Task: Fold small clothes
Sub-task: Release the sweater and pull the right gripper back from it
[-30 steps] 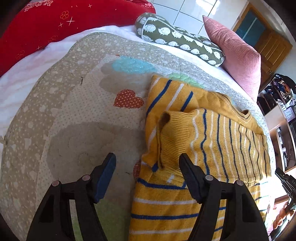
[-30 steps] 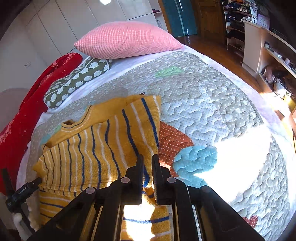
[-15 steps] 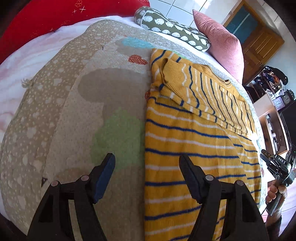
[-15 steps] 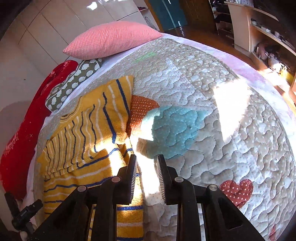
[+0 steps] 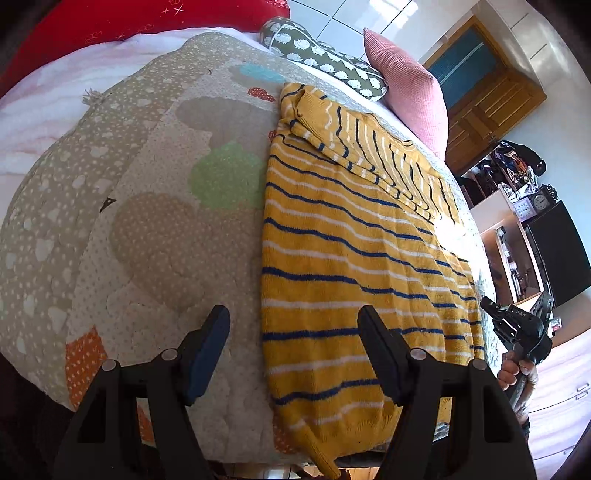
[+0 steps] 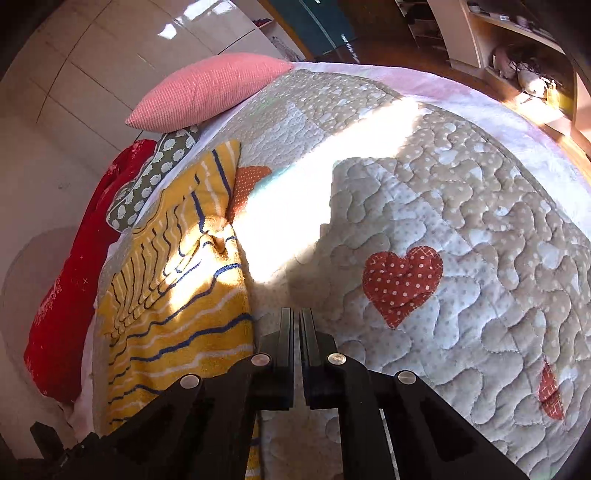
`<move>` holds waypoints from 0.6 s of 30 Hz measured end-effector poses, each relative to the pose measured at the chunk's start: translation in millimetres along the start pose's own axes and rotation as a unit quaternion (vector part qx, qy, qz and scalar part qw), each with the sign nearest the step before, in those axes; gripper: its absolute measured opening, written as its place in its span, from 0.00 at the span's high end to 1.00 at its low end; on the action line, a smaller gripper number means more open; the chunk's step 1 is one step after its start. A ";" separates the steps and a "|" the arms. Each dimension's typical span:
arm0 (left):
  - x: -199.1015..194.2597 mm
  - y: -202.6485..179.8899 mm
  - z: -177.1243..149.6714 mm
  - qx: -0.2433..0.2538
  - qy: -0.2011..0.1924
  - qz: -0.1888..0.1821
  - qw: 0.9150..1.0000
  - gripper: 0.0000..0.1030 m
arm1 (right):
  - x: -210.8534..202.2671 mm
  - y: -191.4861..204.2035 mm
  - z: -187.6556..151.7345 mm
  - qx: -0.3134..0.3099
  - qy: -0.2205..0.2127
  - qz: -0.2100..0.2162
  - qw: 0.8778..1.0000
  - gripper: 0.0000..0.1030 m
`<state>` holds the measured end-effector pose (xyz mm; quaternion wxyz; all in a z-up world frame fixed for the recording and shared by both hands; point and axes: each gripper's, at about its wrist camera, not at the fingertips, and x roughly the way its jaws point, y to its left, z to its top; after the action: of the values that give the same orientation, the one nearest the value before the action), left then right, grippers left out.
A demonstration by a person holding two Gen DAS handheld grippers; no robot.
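A yellow knit sweater (image 5: 354,258) with blue and white stripes lies flat on the quilted bedspread (image 5: 155,229), both sleeves folded across its upper part. Its hem hangs over the near bed edge. My left gripper (image 5: 293,350) is open and empty above the near left edge of the sweater. The sweater also shows in the right wrist view (image 6: 173,295), partly sunlit. My right gripper (image 6: 296,325) is shut and empty, held over the quilt (image 6: 461,221) just right of the sweater's edge. It also shows in the left wrist view (image 5: 517,328) at the far right.
A pink pillow (image 5: 410,92), a green patterned bolster (image 5: 325,62) and a red cushion (image 5: 122,22) lie along the head of the bed. Shelves and a dark screen (image 5: 554,251) stand past the bed's right side. A wooden door (image 5: 484,96) is behind.
Both grippers have pulled back from the sweater's top towards the near end of the bed. The right gripper has moved off the sweater onto the quilt side, still shut.
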<state>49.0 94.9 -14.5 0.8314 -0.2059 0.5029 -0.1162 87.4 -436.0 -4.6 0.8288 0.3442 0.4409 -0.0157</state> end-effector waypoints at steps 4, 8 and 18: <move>8.1 0.9 -20.1 -0.006 0.019 -0.015 1.000 0.31 | -24.3 -6.6 -43.6 -0.012 0.029 0.047 0.998 0.90; 7.8 -8.2 -37.0 0.006 0.020 -0.038 0.999 0.30 | -38.3 -12.5 -89.3 -0.013 0.039 0.084 0.996 0.82; 9.2 -20.8 -70.3 0.003 0.031 -0.085 0.996 0.24 | -40.7 1.8 -146.0 -0.042 0.064 0.118 0.990 0.76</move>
<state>-8.5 56.9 -40.9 0.8033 -0.2416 0.5085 -0.1945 -42.1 -360.6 -28.1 0.8085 0.3588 0.4499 0.1231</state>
